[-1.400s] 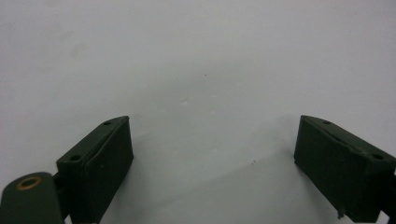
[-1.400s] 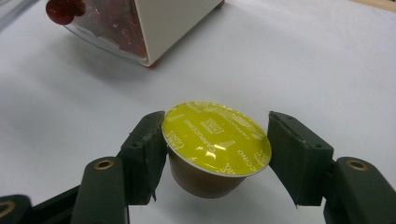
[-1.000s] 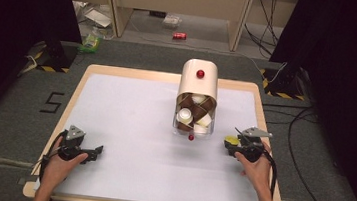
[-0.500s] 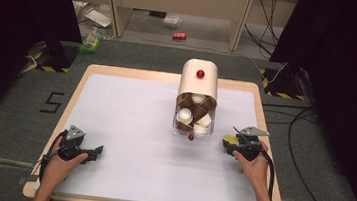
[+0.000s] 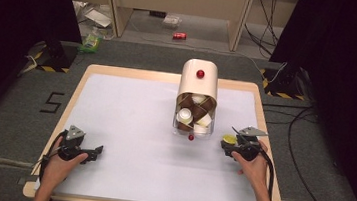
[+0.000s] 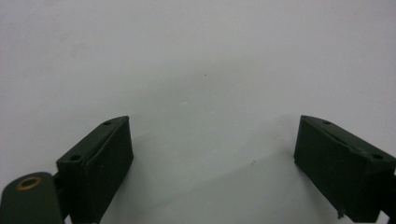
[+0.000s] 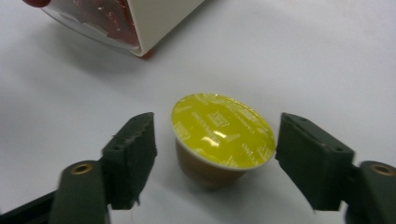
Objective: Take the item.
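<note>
Right claw (image 7: 215,154) just opened, jaws clear of yellow capsule (image 7: 219,137) between them, beside dispenser (image 5: 197,97); left claw (image 6: 212,163) wide, empty.

Black claws (image 7: 215,158), trailing cables

Left half of the table (image 5: 124,115) lies bare; capsule dispenser (image 5: 197,95) blocks upper centre; yellow capsule (image 5: 229,139) sits right of it.
</note>
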{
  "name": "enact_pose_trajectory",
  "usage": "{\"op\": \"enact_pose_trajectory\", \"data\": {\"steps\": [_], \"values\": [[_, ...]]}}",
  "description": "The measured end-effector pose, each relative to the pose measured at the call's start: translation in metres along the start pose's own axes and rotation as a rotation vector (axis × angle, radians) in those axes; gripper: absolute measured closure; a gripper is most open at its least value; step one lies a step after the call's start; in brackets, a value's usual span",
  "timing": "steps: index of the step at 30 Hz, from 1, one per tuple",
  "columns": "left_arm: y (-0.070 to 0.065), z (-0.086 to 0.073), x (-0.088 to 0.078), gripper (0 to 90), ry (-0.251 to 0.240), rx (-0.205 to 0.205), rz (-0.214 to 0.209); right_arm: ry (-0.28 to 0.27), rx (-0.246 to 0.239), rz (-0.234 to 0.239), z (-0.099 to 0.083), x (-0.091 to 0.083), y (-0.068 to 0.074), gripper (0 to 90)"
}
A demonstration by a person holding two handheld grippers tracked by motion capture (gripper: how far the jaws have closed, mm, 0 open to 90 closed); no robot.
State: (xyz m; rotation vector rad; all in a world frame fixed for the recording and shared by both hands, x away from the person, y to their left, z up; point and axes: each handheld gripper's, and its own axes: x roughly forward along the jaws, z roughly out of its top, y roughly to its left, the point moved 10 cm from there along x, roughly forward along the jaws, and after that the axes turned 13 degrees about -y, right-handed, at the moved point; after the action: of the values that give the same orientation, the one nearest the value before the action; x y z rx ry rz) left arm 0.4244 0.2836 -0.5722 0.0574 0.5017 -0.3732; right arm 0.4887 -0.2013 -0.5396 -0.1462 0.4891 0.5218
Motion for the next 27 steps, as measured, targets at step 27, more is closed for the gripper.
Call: {"op": "enact_pose_trajectory", "data": {"steps": [27], "values": [[0.0,0.0,0.0,11.0,0.0,-0.001,-0.001,-0.042,0.05,0.027,0.007,-0.027,0.011,16.1]]}}
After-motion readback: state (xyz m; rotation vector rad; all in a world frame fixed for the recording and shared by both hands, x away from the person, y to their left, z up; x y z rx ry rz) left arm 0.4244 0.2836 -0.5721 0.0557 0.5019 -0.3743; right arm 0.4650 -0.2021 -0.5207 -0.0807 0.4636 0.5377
